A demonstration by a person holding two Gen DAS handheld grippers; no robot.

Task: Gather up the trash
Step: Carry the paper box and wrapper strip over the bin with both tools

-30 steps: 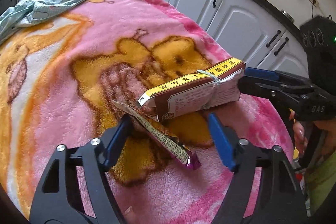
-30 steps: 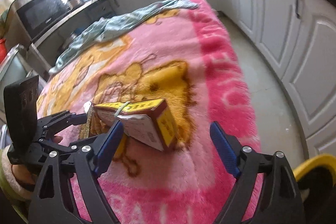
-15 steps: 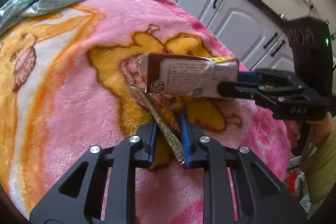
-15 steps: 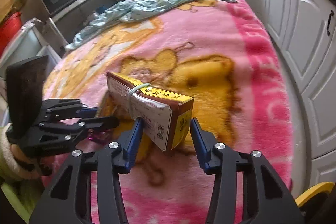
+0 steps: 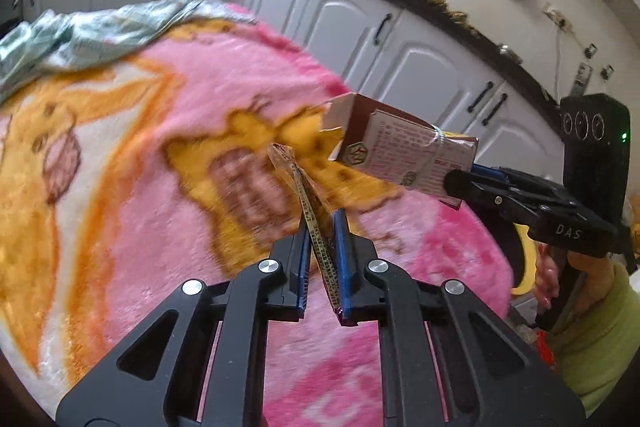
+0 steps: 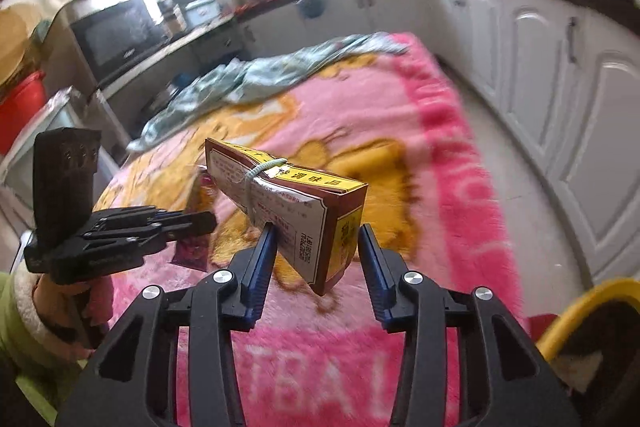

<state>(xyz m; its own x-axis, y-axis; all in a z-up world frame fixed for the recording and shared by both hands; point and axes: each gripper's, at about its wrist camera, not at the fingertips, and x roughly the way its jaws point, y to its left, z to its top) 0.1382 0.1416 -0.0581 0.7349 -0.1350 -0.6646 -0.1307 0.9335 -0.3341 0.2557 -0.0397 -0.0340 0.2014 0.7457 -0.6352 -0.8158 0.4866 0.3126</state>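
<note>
Gripping a flat snack wrapper (image 5: 310,211) edge-on, the left tool (image 5: 320,227) sat at the lower centre of its own view with its blue pads narrowed onto the foil, the wrapper's free end sticking up and away toward the middle of the frame. In the right wrist view the same tool (image 6: 200,217) appeared at the left, and the wrapper (image 6: 192,251) hung below its tips above the blanket.

The right tool (image 6: 316,239) held a brown and yellow carton (image 6: 292,207) by its near end, the blue pads pressed against both long sides, at the centre of its view. A pale string was tied around the carton's middle, and the far flap stood open. In the left wrist view the carton (image 5: 396,151) was at centre right, tilted, clear of the surface, and the right tool (image 5: 460,183) reached in from the right edge.

Beneath both lay a pink blanket (image 5: 200,75) with an orange cartoon print, spread over the worktop. A crumpled pale green cloth (image 6: 272,75) lay at its far end, in the upper left of the left wrist view. White cabinets (image 6: 560,87) ran along the right side of the right wrist view, and a yellow bin rim (image 6: 580,311) showed at that view's lower right corner.
</note>
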